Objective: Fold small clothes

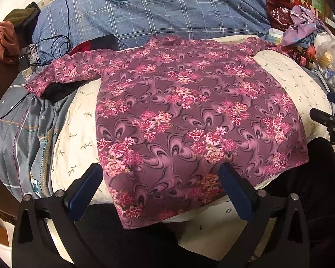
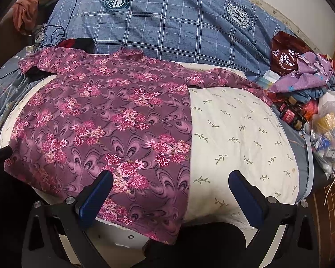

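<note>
A purple shirt with pink flowers (image 1: 189, 111) lies spread flat, sleeves out, on a cream leaf-print pad (image 1: 73, 134). It also shows in the right wrist view (image 2: 105, 122), on the left half of the pad (image 2: 239, 134). My left gripper (image 1: 160, 169) is open and empty, hovering over the shirt's near hem at its left side. My right gripper (image 2: 170, 176) is open and empty, over the hem near the shirt's right edge. The right gripper's tip also shows at the right edge of the left wrist view (image 1: 330, 118).
A blue checked quilt (image 1: 167, 11) lies behind the shirt. Grey bedding (image 1: 22, 129) and black cables (image 1: 55, 44) are at the left. A lilac cloth (image 2: 306, 76), bottles (image 2: 290, 114) and a plastic bag (image 2: 328, 131) crowd the right side.
</note>
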`<state>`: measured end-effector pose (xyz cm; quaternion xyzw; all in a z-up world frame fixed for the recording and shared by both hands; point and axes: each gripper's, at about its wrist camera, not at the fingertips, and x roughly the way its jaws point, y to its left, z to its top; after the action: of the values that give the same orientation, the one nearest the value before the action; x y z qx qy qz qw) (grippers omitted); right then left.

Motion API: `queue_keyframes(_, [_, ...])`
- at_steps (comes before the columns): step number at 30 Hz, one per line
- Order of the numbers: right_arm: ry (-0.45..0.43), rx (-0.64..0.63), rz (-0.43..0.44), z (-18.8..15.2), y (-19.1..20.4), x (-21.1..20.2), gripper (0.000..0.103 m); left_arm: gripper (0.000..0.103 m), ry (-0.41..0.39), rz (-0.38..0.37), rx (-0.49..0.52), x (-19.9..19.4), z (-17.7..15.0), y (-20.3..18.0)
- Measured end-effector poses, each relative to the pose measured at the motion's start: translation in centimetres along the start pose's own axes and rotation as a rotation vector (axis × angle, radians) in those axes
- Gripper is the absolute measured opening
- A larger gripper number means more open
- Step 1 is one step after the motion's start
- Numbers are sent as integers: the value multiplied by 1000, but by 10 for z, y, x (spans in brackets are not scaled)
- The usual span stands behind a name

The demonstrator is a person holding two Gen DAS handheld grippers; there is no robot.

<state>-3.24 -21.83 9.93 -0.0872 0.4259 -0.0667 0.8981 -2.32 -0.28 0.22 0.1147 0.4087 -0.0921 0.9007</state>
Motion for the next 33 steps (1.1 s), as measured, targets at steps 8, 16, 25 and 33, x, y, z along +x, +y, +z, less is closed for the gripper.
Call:
queue_keyframes(8, [6, 11, 2, -2, -2, 2, 103, 103, -9, -10, 9, -2, 1, -4])
queue_keyframes(16, [5, 19, 2, -3, -2, 2, 103, 103, -8, -11, 13, -1, 0, -5])
queue_keyframes(25, [6, 21, 4, -4, -2, 3, 103, 103, -6, -18, 14, -1, 0, -6])
queue_keyframes(33, [15, 31, 10, -4, -3, 7, 103, 103, 7, -19, 13, 5, 1, -9])
